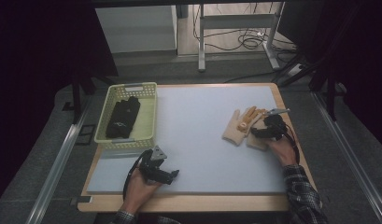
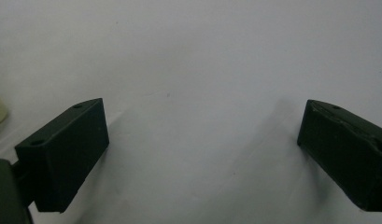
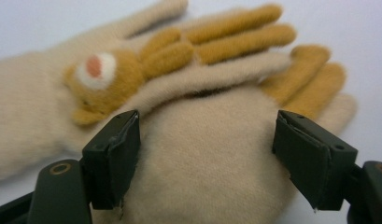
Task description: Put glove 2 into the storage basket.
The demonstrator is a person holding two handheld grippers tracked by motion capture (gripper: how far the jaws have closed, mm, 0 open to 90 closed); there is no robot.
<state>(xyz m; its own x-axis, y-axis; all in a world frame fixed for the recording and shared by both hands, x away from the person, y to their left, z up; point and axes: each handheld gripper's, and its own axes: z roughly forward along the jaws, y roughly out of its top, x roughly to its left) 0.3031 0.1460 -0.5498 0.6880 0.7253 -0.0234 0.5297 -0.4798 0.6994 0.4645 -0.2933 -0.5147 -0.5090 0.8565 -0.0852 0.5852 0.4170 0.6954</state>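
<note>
At the near edge of the desk (image 1: 188,140), the person's left hand (image 1: 141,185) comes in from below with the forearm angled slightly toward the middle, holding the left gripper (image 1: 172,173) low over the pale grey surface with its nose pointing to the right. In the left gripper view its jaws stand wide apart with nothing but bare desk between them. Farther in and on the other side, the right hand (image 1: 283,150) reaches forward from a plaid sleeve (image 1: 301,196), the wrist bent a little inward, and carries the right gripper (image 1: 259,133) down onto a pair of beige gloves (image 1: 240,125). The gloves lie on the right part of the desk, one partly overlapping the other, fingers pointing away from the person; the upper one bears an orange-brown animal figure (image 3: 104,77) with a white and pink muzzle, and both have orange-brown fingers. In the right gripper view the jaws are spread wide, one on each side of the nearer glove's cuff end, close to the knit; whether they touch it cannot be told. At the far left of the desk stands a pale yellow basket (image 1: 149,122) with a dark folded cloth item (image 1: 123,116) lying in it, well apart from both grippers.
</note>
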